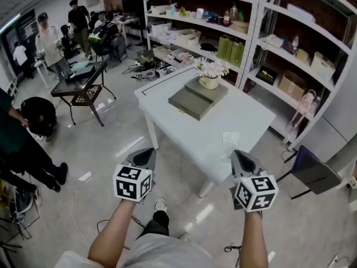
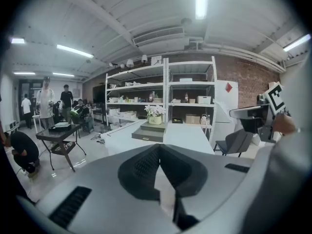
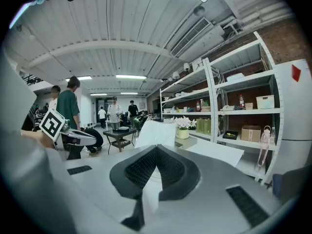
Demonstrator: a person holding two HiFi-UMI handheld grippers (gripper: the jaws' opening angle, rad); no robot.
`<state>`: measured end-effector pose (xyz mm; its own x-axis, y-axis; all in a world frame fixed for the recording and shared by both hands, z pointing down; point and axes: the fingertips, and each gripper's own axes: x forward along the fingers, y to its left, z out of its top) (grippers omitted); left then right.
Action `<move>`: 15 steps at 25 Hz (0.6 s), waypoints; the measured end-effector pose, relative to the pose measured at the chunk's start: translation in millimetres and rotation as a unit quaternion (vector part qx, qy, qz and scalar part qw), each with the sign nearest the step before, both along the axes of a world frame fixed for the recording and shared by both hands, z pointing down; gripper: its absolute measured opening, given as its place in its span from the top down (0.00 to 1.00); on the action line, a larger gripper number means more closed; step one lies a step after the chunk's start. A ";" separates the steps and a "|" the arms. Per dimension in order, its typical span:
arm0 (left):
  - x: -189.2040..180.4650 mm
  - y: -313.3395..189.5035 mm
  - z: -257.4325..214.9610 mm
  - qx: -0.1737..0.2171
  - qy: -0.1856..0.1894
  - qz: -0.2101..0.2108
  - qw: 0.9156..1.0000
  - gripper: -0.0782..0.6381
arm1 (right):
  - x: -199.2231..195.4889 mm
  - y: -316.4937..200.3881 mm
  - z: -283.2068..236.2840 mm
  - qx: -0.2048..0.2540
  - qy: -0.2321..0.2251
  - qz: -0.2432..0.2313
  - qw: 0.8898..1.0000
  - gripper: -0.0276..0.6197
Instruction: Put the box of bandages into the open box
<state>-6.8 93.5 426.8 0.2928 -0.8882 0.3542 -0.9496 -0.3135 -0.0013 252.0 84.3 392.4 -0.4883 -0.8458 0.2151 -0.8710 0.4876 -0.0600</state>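
The left gripper (image 1: 144, 156) and the right gripper (image 1: 243, 161) are held side by side in the air, near the front edge of the white table (image 1: 223, 119). The table is at 12 o'clock from them. In the left gripper view, the left gripper (image 2: 159, 150) has its two tips pressed together with nothing in them. In the right gripper view, the right gripper (image 3: 156, 150) looks the same: tips together and empty.

The grey box (image 1: 192, 102) lies on the far half of the table. It is flat and square and dull grey. It looks like two flat parts, with the top part slid toward 1 o'clock over the bottom part. The bottom part has a tiny light spot on its front edge. I cannot tell if it is open.

A flower pot (image 1: 210, 81) with pale flowers stands at 1 o'clock from the grey box, just beside it.

I cannot pick out the box of bandages. There is only a faint pale patch (image 1: 233, 137) on the table at its near right side, at 12 o'clock from the right gripper.

Tall white shelves (image 1: 252, 32) stand behind the table.
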 end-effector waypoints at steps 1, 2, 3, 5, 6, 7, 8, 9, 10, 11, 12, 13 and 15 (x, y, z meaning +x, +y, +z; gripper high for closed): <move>0.1 -5.6 1.8 -0.001 0.001 0.002 1.000 0.89 | -0.7 -4.5 1.5 -0.001 0.000 0.001 1.000 0.95; 0.0 -11.7 3.4 -0.002 0.002 0.004 1.000 0.89 | -1.3 -9.7 2.5 -0.001 -0.001 0.003 1.000 0.95; -0.1 -18.1 4.7 -0.003 0.003 0.007 1.000 0.89 | -2.0 -15.0 3.5 -0.002 -0.001 0.006 1.000 0.95; -1.4 -31.6 7.2 -0.005 0.005 0.011 1.000 0.89 | -4.1 -25.8 6.0 -0.004 0.000 0.010 1.000 0.95; -2.7 -38.8 8.3 -0.005 0.007 0.013 1.000 0.89 | -5.7 -31.3 7.1 -0.005 0.002 0.012 1.000 0.95; -4.3 -46.3 9.2 -0.006 0.008 0.014 1.000 0.89 | -7.5 -37.4 7.8 -0.006 0.004 0.013 1.000 0.95; -6.2 -54.3 9.8 -0.006 0.009 0.016 1.000 0.89 | -9.4 -44.0 7.9 -0.007 0.005 0.015 1.000 0.95; -8.2 -62.6 10.1 -0.007 0.010 0.017 1.000 0.89 | -11.4 -51.1 7.6 -0.008 0.007 0.016 1.000 0.95; -10.3 -71.1 10.1 -0.008 0.011 0.019 1.000 0.89 | -13.3 -58.6 7.4 -0.009 0.008 0.018 1.000 0.95; -12.5 -79.8 10.2 -0.010 0.012 0.021 1.000 0.89 | -15.2 -66.2 7.3 -0.011 0.009 0.020 1.000 0.95; -14.6 -88.3 10.6 -0.011 0.014 0.022 1.000 0.89 | -16.9 -73.8 7.7 -0.013 0.010 0.022 1.000 0.95; -16.9 -96.6 11.4 -0.012 0.015 0.023 1.000 0.89 | -18.8 -81.2 8.5 -0.014 0.012 0.023 1.000 0.95; -21.3 -111.9 13.8 -0.015 0.017 0.024 0.999 0.89 | -22.8 -95.6 10.8 -0.018 0.015 0.025 0.999 0.95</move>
